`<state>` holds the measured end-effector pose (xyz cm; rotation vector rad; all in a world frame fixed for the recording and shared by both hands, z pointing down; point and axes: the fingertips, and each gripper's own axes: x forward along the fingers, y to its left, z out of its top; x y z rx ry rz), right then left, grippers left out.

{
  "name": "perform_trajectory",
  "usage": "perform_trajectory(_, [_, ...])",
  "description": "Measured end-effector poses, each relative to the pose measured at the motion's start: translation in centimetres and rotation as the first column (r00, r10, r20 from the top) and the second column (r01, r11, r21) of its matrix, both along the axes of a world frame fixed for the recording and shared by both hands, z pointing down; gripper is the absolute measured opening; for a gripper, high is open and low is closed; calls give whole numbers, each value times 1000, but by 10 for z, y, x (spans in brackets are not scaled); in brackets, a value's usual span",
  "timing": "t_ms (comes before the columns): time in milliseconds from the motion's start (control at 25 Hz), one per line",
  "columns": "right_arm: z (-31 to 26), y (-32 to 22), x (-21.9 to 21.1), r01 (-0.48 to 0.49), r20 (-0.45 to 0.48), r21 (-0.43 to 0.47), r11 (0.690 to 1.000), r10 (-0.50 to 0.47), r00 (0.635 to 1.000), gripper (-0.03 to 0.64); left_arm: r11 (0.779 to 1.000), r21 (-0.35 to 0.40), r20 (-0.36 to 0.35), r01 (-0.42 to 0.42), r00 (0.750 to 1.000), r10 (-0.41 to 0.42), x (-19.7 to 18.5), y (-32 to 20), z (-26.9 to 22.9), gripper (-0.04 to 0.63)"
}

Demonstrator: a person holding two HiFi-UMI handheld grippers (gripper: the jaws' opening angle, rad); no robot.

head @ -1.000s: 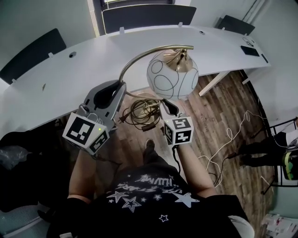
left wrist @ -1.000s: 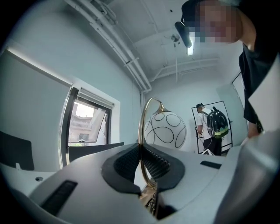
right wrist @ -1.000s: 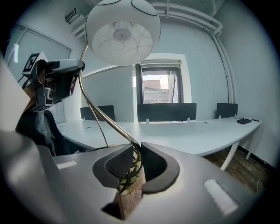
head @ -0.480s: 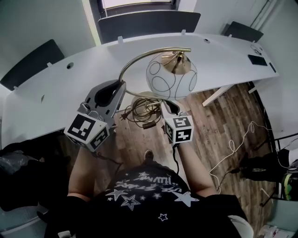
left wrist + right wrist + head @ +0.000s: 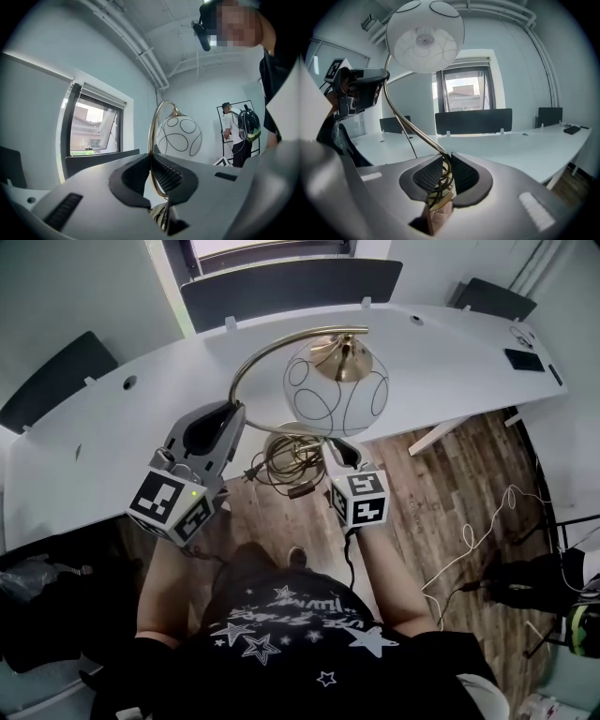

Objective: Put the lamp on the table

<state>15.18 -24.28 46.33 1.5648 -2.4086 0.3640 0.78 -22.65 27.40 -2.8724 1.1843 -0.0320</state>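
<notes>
Lamp point(image 5: 334, 396) hangs over the floor just short of the table point(image 5: 103, 432). The left gripper point(image 5: 236, 414) pinches its brass arm point(image 5: 249, 373) tight, and the right gripper point(image 5: 334, 448) clamps its base point(image 5: 292, 441) and coiled cord point(image 5: 275, 471). I'd carry it level over the edge without swinging, then set the base flat.

Head camera looks steeply down past the person's chest, taking in the lamp point(image 5: 335, 388), table point(image 5: 450, 352) and both grippers at close range. Left gripper point(image 5: 232, 413) camera peers up along its jaws, lamp near centre. Right gripper point(image 5: 339, 446) camera faces the window point(image 5: 466, 96), lamp close at 12 o'clock. All three views share the lamp.
</notes>
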Motion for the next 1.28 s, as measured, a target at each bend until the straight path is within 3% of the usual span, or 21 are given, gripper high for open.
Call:
perform_trajectory(320, [11,-41,8,-93,-17,-40,995,93,996,49,994,-16,5,-104,995,104,9,-62,8,31])
perform_trajectory(680, [7,-108,21,-242,-32,-30,970,241,970,51,969,-10,-1,-246,969,246,16,-142,10,31])
perform_trajectory(960, [4,-148,19,-294,-66,-26,955,292,954,51,962,-15,-11,-272,962,272,6,-188,14,31])
perform_trajectory(1280, [12,-182,19,-263,-71,-64,963,259,963,52,968,-41,-14,-247,969,247,6,-221,22,31])
